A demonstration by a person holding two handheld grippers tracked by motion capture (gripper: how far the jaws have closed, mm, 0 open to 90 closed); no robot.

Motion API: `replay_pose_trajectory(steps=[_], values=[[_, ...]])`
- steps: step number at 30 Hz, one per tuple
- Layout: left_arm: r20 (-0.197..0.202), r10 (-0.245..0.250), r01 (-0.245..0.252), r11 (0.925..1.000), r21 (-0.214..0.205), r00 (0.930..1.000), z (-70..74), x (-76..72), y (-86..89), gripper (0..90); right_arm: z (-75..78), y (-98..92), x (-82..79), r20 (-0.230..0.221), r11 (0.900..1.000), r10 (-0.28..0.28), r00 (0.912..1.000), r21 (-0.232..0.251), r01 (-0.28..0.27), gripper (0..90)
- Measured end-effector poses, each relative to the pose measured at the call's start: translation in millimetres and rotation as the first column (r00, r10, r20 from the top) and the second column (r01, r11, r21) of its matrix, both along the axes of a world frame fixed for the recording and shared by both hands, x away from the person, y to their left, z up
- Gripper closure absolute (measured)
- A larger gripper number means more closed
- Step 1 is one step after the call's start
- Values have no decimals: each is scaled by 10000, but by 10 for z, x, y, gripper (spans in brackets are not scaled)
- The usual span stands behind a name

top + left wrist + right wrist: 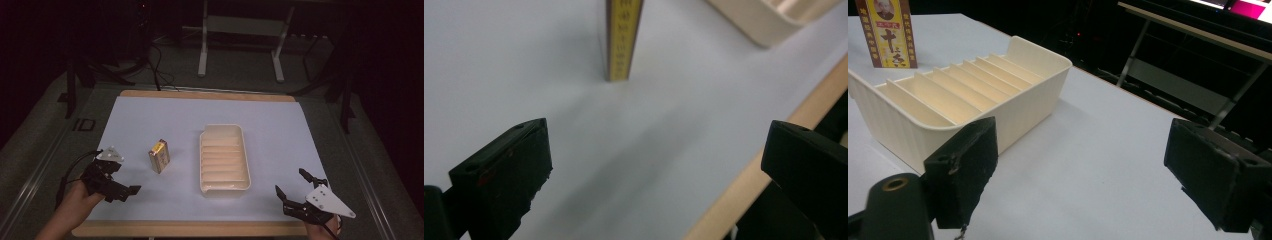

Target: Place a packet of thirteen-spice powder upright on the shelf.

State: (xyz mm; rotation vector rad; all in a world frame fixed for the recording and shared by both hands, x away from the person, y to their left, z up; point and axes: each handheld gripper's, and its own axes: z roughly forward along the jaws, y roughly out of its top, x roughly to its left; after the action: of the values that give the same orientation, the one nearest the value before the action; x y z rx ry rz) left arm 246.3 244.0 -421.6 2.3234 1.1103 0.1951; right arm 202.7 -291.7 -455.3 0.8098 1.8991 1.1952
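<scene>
One small box [159, 155] stands upright left of the tray [224, 187], near the left gripper [121, 192]. Both grippers spread, empty. Likely light, stiff cardboard; pinch across the narrow faces.

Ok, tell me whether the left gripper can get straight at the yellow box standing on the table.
Probably yes. The left gripper is open, and the yellow box stands upright ahead of it on the bare white sheet. Nothing lies between them, and the cream tray sits off to the side, apart from the box.
</scene>
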Motion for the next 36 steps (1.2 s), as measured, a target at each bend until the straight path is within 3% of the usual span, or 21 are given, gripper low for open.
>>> replay_pose_trajectory(steps=[10,15,20,25,28,31,36], values=[[-949,-300,347,9982,487,9950,-62,0,-57,0,-2,7,-1,21,10000,46,10000,-20,-46,140],[-1570,-368,515,9946,903,9869,-87,18,-89,0,-4,11,-1,27,9999,68,10000,-93,-68,140],[-1839,-397,642,9895,1293,9821,-108,38,-117,0,-7,18,-3,16,9999,88,10000,-136,-88,140],[-2381,-379,783,9836,1626,9705,-142,50,-158,0,-12,23,0,-36,9999,131,9999,-103,-131,140],[-2564,-321,798,9808,1778,9660,-130,53,-180,0,-13,27,-2,-24,9998,128,9999,-156,-128,140],[-2499,-322,861,9744,2077,9677,-99,49,-201,0,-13,27,-1,-41,9998,142,9999,-167,-143,140],[-2978,-109,743,9765,2024,9546,-78,84,-186,0,-13,28,1,-48,9996,184,9998,-191,-185,140]])
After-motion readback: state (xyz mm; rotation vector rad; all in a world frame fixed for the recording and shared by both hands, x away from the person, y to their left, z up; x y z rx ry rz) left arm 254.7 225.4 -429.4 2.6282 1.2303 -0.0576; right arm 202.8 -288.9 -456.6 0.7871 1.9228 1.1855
